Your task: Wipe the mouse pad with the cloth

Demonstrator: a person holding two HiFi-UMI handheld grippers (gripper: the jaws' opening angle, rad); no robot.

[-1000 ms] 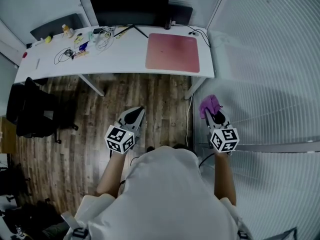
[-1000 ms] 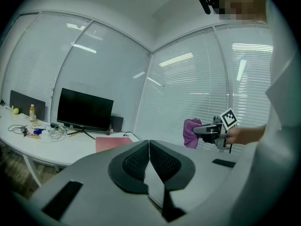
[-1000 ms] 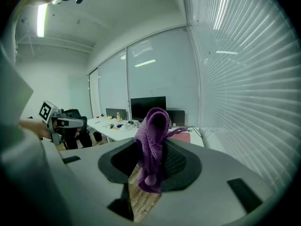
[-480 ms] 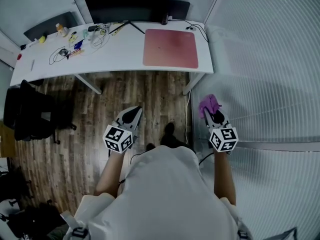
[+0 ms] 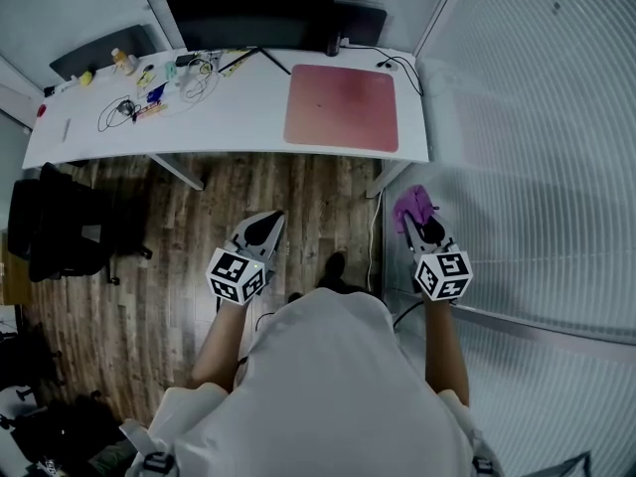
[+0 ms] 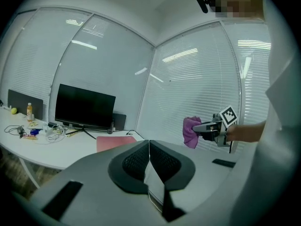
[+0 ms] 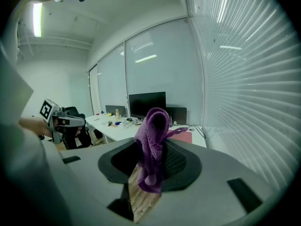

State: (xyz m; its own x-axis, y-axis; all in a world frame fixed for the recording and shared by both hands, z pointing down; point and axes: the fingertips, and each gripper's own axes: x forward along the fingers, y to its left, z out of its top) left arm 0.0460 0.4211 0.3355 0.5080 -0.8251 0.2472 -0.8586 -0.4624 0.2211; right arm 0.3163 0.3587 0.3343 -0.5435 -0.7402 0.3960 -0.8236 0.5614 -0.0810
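Note:
A pink-red mouse pad (image 5: 342, 107) lies on the right end of the white desk (image 5: 248, 117), far ahead of both grippers. My right gripper (image 5: 419, 219) is held over the floor by the glass wall, shut on a purple cloth (image 5: 413, 207) that bunches up and hangs between its jaws (image 7: 153, 142). My left gripper (image 5: 264, 229) is held over the wooden floor, shut with nothing in it; its jaws meet in the left gripper view (image 6: 149, 154). That view also shows the mouse pad (image 6: 115, 143) and the purple cloth (image 6: 190, 131).
A black monitor (image 5: 248, 10) stands at the desk's back edge. Cables, a bottle and small items (image 5: 149, 87) clutter the desk's left half. A black office chair (image 5: 60, 227) stands at the left. A glass wall with blinds (image 5: 537, 167) runs along the right.
Both grippers stay about where they were, the cloth still gripped. The desk has shifted slightly in the head view as the person moves.

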